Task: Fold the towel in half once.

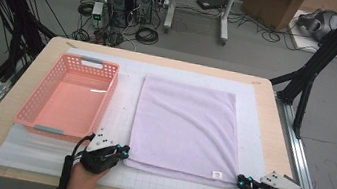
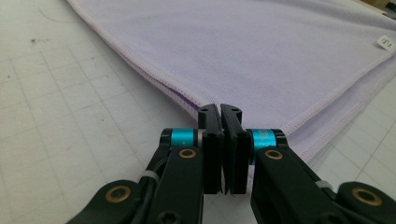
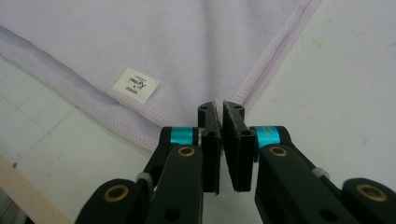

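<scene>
High view, towel (image 1: 186,127): soft lilac terry rectangle with stitched hems, folded flat mid-table beside the basket.
Basket (image 1: 33,104): pink perforated plastic, rectangular, nothing inside.
Left gripper (image 2: 220,111): jaws pinched on the towel's near left corner.
Right gripper (image 3: 219,108): jaws clamped on the near right corner.
Label (image 3: 136,84): small white tag.

Worktop (image 1: 274,120): light wood, rounded corners. White gridded mat (image 1: 127,88) covers most of surface, wood margin bare around it. On mat: pink perforated basket (image 1: 36,105) at left; lilac folded towel (image 1: 184,127) flat at centre-right, just beside basket, white label near its near right corner.
</scene>
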`<state>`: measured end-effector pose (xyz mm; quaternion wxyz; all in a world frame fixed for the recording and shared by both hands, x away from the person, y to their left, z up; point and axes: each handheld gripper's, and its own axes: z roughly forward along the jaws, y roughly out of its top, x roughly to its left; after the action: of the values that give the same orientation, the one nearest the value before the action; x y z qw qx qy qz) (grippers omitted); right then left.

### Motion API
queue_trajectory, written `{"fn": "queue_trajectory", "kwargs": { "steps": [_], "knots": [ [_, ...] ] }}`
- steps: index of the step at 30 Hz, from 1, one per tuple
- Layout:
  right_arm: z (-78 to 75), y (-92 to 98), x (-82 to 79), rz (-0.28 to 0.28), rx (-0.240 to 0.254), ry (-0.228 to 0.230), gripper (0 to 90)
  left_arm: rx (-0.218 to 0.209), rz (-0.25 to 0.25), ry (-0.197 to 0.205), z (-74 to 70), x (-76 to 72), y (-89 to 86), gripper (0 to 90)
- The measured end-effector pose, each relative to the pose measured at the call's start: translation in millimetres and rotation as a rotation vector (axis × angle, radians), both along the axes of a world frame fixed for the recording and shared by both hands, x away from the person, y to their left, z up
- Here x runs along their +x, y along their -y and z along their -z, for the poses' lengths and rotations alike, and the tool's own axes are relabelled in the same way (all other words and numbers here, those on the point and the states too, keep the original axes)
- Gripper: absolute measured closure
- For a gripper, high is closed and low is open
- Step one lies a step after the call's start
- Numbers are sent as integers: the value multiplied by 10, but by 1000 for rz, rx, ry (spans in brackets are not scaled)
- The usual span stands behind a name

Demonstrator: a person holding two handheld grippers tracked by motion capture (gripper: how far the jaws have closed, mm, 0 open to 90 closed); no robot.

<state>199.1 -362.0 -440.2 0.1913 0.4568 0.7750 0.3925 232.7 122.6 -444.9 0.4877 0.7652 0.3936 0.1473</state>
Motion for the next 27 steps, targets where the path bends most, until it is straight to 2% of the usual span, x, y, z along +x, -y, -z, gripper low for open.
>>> {"fn": "queue_trajectory", "kwargs": {
  "steps": [1, 3, 9, 14, 16, 18, 19, 20, 21, 24, 27],
  "knots": [
    [-10, -4, -10, -2, 4, 0, 853, -9, -3, 0, -10, -11, -6, 869],
    [-23, 14, -23, -8, 46, 0, 860, -27, -3, -2, -28, -33, -23, 871],
    [-88, 67, -109, -22, 80, 10, 864, -58, -1, 15, -105, -149, -69, 873],
    [-105, 85, -187, -39, 98, -1, 866, -44, 14, 17, -109, -267, -72, 873],
    [-98, 89, -214, -39, 90, -12, 865, -35, 17, 1, -86, -301, -71, 873],
    [-71, 85, -212, -42, 57, -34, 864, -28, 12, -29, -33, -315, -70, 869],
    [-47, 75, -201, -44, 43, -59, 859, -25, -3, -45, -3, -311, -70, 851],
    [-28, 63, -190, -47, 26, -71, 836, -34, -20, -60, 15, -296, -71, 762],
    [-21, 60, -187, -34, 15, -50, 787, -37, -30, -64, 17, -277, -78, 677],
    [-48, 96, -167, 7, 76, -23, 706, -48, -65, -38, -9, -217, -93, 565],
    [-45, 114, -127, 45, 86, 2, 673, -65, -71, -28, -27, -125, -90, 533]
  ]
}}
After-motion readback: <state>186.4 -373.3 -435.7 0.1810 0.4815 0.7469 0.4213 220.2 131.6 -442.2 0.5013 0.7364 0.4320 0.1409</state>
